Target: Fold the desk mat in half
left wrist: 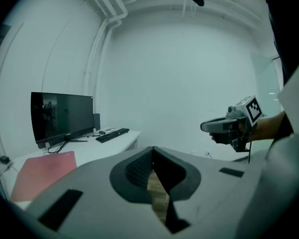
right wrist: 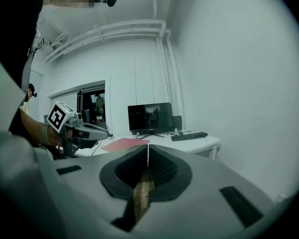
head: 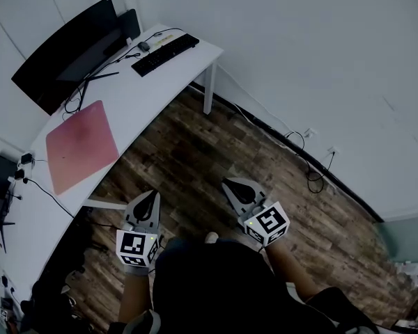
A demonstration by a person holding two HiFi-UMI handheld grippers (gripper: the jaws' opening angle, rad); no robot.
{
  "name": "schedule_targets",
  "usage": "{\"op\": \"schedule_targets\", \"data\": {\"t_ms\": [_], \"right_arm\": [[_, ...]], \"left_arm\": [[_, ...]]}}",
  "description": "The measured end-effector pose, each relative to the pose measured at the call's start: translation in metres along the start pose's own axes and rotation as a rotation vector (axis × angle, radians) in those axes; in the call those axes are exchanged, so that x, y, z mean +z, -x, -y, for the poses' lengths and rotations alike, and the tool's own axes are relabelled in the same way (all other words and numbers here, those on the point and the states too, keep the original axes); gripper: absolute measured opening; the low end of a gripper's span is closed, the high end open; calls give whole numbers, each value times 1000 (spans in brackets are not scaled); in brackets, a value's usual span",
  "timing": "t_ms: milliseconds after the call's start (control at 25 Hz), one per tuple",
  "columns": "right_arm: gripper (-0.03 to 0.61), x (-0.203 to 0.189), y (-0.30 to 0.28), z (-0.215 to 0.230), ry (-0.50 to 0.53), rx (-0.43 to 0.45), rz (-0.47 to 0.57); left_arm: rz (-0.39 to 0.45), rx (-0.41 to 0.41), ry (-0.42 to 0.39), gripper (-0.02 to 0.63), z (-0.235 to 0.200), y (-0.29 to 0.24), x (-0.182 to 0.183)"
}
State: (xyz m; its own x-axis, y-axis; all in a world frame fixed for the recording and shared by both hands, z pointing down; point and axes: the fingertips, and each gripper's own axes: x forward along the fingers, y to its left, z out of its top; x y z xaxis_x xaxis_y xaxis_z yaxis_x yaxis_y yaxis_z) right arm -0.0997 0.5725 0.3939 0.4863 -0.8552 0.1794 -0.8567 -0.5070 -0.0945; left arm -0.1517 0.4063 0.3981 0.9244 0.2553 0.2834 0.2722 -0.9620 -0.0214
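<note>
A pink desk mat (head: 81, 145) lies flat and unfolded on the white desk (head: 136, 103), near its front edge; it also shows in the left gripper view as the mat (left wrist: 42, 171) and in the right gripper view as the mat (right wrist: 124, 143). My left gripper (head: 148, 199) hangs over the wooden floor, well short of the desk, jaws shut and empty. My right gripper (head: 235, 186) is level beside it, also shut with nothing held. Each gripper shows in the other's view: the right gripper (left wrist: 214, 126) and the left gripper (right wrist: 92, 131).
A black monitor (head: 73, 47) stands at the back of the desk, with a keyboard (head: 164, 53) and mouse (head: 143, 46) to its right. Cables (head: 310, 165) trail along the wall base on the wooden floor (head: 216, 158). A desk leg (head: 209, 89) stands at the right end.
</note>
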Motion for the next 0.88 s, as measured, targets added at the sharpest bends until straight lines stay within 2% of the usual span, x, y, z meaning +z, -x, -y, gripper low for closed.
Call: {"op": "schedule_targets", "data": {"t_ms": [200,480,640,880], "right_arm": [[15,-12,-1,29,-41,-9,-20],[15,-14,-34,60,-64,-19,-48],[15,-11,-77,76,-64,-15,-69],[17,3,-169,92,-34,8,-113]], "left_arm": [[-51,17,-34,6,3,-20,-10],[-96,28,-4,6,-28,-50,-26],[-101,50,13,6,-68,-72,-29],[-105,81,68,6,-158,-105,-27]]}}
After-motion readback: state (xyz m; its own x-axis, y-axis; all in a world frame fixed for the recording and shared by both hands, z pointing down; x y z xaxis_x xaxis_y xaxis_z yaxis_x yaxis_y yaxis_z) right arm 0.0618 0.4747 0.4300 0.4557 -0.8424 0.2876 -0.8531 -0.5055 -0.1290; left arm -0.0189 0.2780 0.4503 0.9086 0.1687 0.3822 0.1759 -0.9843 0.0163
